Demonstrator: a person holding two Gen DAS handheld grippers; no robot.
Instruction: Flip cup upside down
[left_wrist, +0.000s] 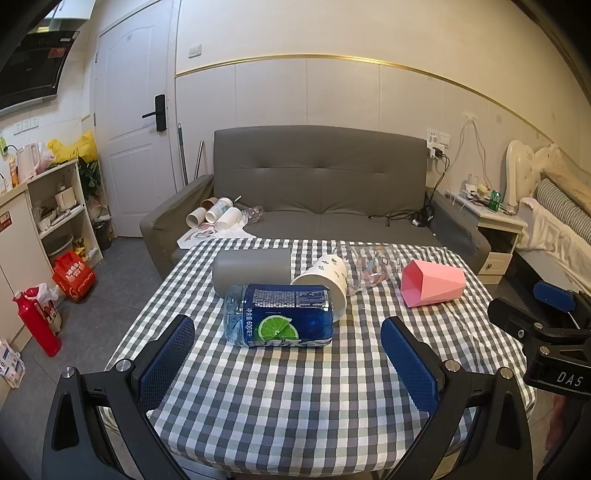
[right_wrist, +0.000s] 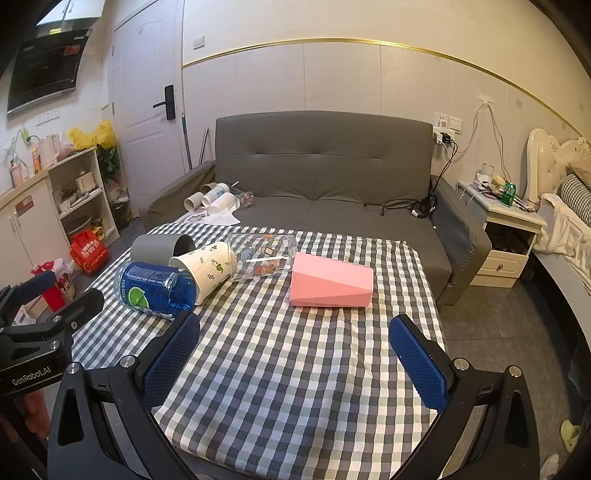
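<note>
Cloth on the table here: a soft gingham tablecloth (right_wrist: 295, 350), lightly creased. The pink faceted cup (right_wrist: 330, 282) looks like matt plastic; the grey cup (left_wrist: 253, 269) is matt and smooth too. The blue cut bottle (left_wrist: 279, 314) is clear glossy plastic with a shiny label. The floral cup (right_wrist: 207, 266) looks like paper. The clear cup (right_wrist: 264, 254) is glossy, printed. Gripper pads (left_wrist: 168, 363) show textured blue rubber.

A checked-cloth table (right_wrist: 295, 369) carries five toppled cups: grey (right_wrist: 155, 249), blue (right_wrist: 155, 290), white (right_wrist: 208, 267), clear (right_wrist: 262, 254), pink (right_wrist: 328, 282).
</note>
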